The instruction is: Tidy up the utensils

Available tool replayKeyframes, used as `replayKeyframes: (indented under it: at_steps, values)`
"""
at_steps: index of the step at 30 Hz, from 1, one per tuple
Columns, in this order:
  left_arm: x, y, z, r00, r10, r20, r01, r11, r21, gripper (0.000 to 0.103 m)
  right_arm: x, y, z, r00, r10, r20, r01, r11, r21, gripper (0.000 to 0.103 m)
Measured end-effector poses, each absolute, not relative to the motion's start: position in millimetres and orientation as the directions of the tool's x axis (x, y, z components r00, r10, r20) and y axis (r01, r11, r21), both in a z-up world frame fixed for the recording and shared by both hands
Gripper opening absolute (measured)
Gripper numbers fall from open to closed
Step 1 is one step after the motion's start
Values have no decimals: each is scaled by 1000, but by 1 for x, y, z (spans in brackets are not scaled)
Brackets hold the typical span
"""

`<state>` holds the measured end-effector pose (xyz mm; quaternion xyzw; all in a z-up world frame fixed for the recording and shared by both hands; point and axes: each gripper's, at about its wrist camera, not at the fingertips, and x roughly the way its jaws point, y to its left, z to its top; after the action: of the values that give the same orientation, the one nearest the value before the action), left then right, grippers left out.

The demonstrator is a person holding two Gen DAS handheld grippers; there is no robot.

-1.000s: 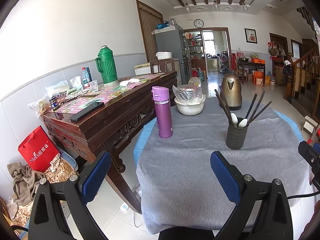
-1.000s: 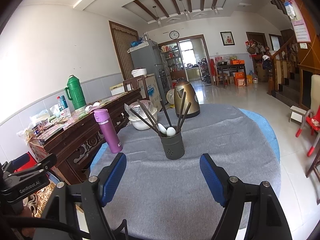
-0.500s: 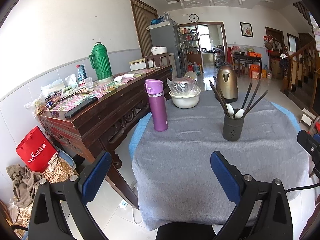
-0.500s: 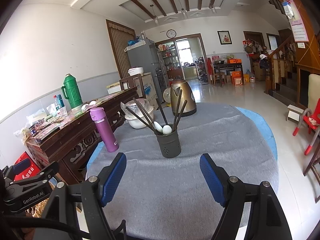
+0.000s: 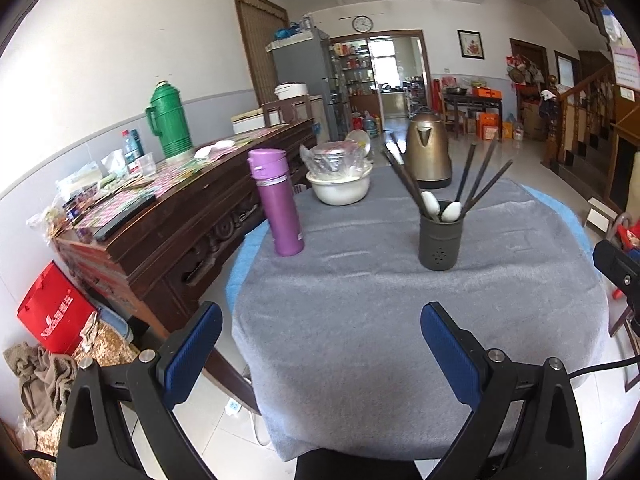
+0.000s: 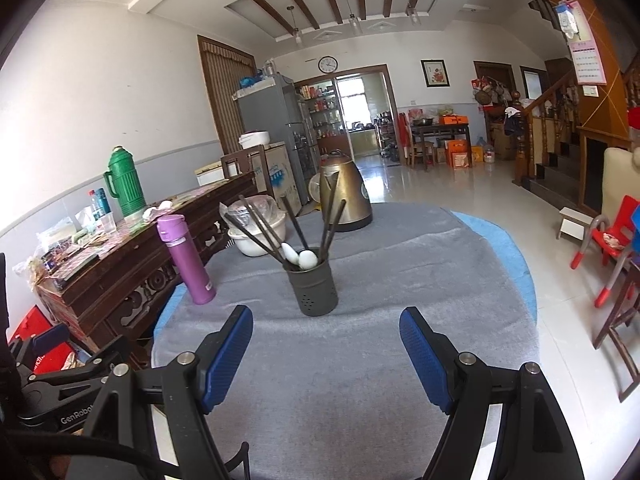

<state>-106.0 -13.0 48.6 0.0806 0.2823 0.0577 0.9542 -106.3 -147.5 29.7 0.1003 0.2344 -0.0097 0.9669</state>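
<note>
A grey cloth (image 6: 400, 280) covers the round table; the holder (image 6: 313, 288) with chopsticks (image 6: 256, 236) stands mid-table, clear cloth around. My left gripper (image 5: 320, 344) and right gripper (image 6: 326, 348) are both wide open, empty.

The near half of the grey cloth (image 6: 360, 380) lies bare, so a gripper has open room from the table's front edge up to the holder (image 6: 313, 290). Chopsticks (image 6: 256, 236) fan out of the holder to left and right and narrow the way in from above. The purple flask (image 6: 186, 266) stands left of the holder, well apart, with a clear lane between. Behind, the bowl (image 6: 256, 236) and kettle (image 6: 346, 196) close off the far side. The sideboard (image 5: 168, 216) runs along the table's left edge.
</note>
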Motion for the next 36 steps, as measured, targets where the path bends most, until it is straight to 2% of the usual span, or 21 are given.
replayKeyframes:
  at_steps: [7,21,36]
  values:
    - [-80,-29,44,819,130,-558,-23,980,195,99,-96,-163,37,897,-43,-440,116,983,141,79]
    - [-9,-38,13,733,124,-669,0,983,183,99,-19,-167,13,829,-22,-559,102,988,112,79]
    - [40,-29,-1,686,106,-720,-4,990,142,99,27,-159,2,783,-41,-620,112,991,76,79]
